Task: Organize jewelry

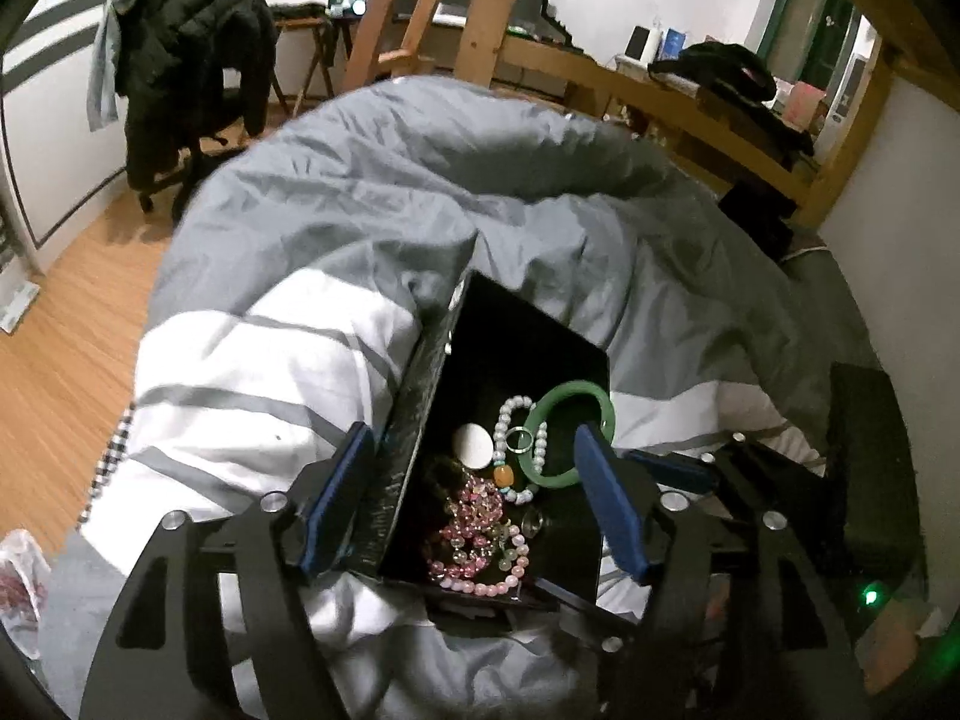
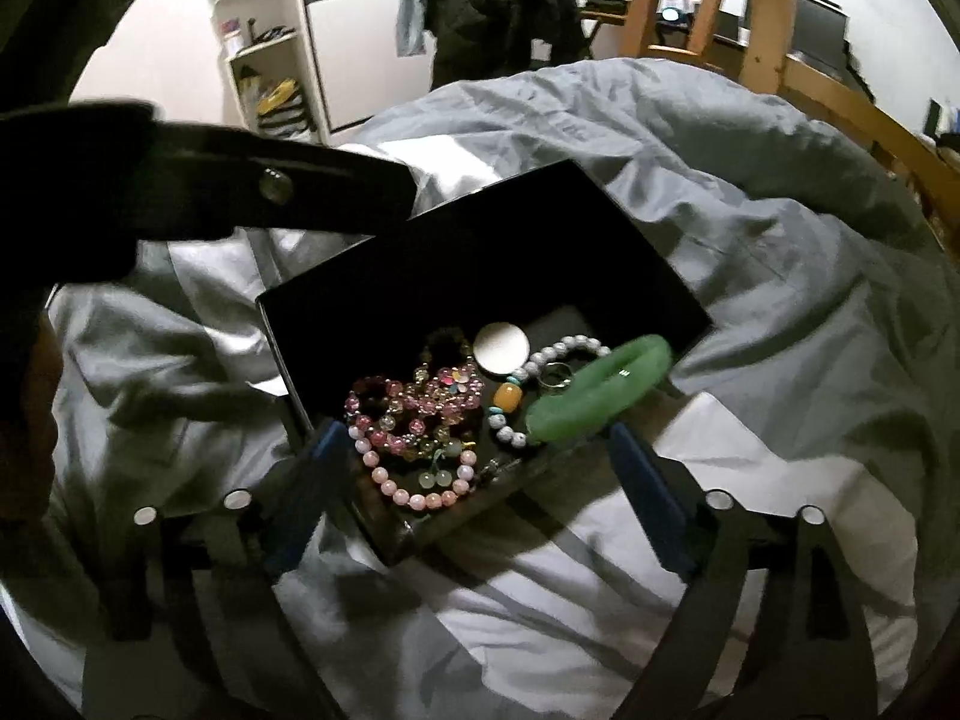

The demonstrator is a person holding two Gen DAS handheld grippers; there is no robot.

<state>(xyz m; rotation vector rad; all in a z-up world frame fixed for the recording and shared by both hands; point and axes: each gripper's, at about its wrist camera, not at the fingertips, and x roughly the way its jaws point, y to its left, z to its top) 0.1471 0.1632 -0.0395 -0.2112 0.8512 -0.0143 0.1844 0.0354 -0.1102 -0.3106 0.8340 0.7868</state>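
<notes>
A black jewelry box (image 1: pixel 516 348) (image 2: pixel 480 252) lies open on the bed. Inside are a green bangle (image 1: pixel 570 441) (image 2: pixel 600 396), a white-grey bead bracelet (image 1: pixel 528 450) (image 2: pixel 558 354), pink bead bracelets (image 1: pixel 474 534) (image 2: pixel 408 414), a small ring (image 1: pixel 519 438) (image 2: pixel 559 373) and a white round disc (image 1: pixel 473 445) (image 2: pixel 501 348). My left gripper (image 1: pixel 474 501) is open, its fingers on either side of the box's left wall. My right gripper (image 2: pixel 480 474) is open, its fingers astride the box's near end. The left gripper's arm (image 2: pixel 240 186) shows dark at the upper left of the right wrist view.
The box rests on a rumpled grey and white striped duvet (image 1: pixel 372 222) (image 2: pixel 750 252). A chair with a black jacket (image 1: pixel 186 60), a wooden ladder (image 1: pixel 420 6), a wooden bed rail (image 1: pixel 690 102) and white shelves (image 2: pixel 264 42) stand around the bed.
</notes>
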